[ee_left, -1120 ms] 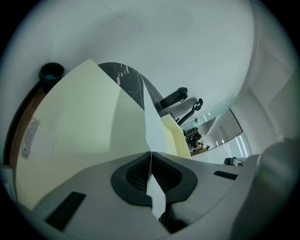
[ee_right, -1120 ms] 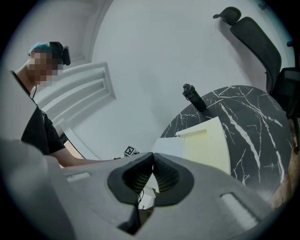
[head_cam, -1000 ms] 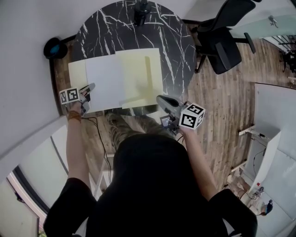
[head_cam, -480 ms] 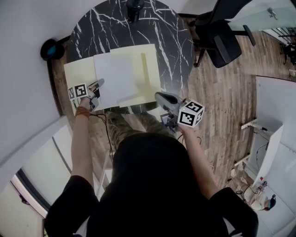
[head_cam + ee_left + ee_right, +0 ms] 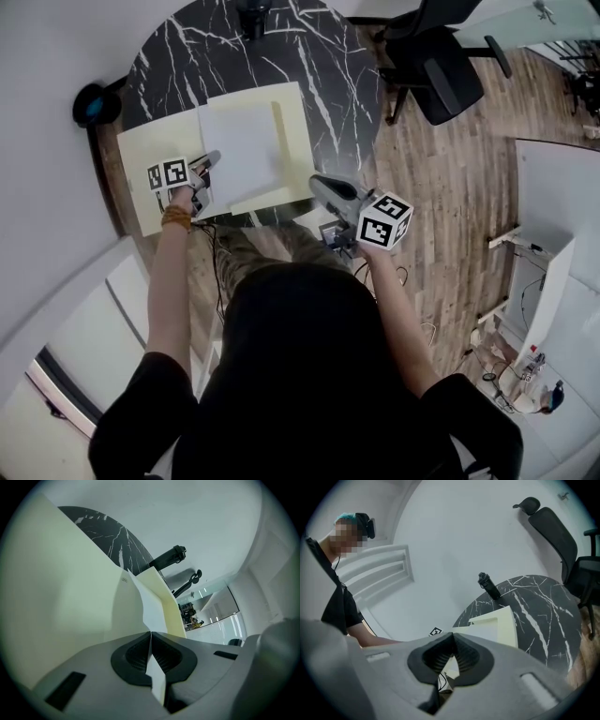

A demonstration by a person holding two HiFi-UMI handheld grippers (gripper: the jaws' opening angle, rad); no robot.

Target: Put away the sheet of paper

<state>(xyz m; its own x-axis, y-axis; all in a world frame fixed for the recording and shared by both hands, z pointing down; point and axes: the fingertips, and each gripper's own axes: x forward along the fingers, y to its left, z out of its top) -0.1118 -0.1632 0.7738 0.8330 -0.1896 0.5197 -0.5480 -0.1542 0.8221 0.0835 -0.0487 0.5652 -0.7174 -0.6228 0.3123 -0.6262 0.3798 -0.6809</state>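
Observation:
A white sheet of paper (image 5: 242, 141) lies over an open pale yellow folder (image 5: 150, 164) on the round black marble table (image 5: 328, 56). My left gripper (image 5: 210, 167) is at the sheet's near left edge, and its jaws are shut on that edge. In the left gripper view the sheet (image 5: 149, 613) runs up out of the closed pads, with the folder (image 5: 61, 597) to its left. My right gripper (image 5: 319, 186) hovers by the folder's near right corner, shut with nothing in it. The right gripper view shows the folder (image 5: 504, 623) beyond its closed jaws.
A black bottle-like object (image 5: 253, 17) stands at the table's far edge. A black office chair (image 5: 441, 66) is on the wooden floor to the right. A blue round object (image 5: 94, 103) sits by the wall at the left. Cables hang under the table's near edge.
My left gripper has moved right and slightly forward with the sheet, sliding it over the folder's right half and baring the left half. The right gripper has barely moved.

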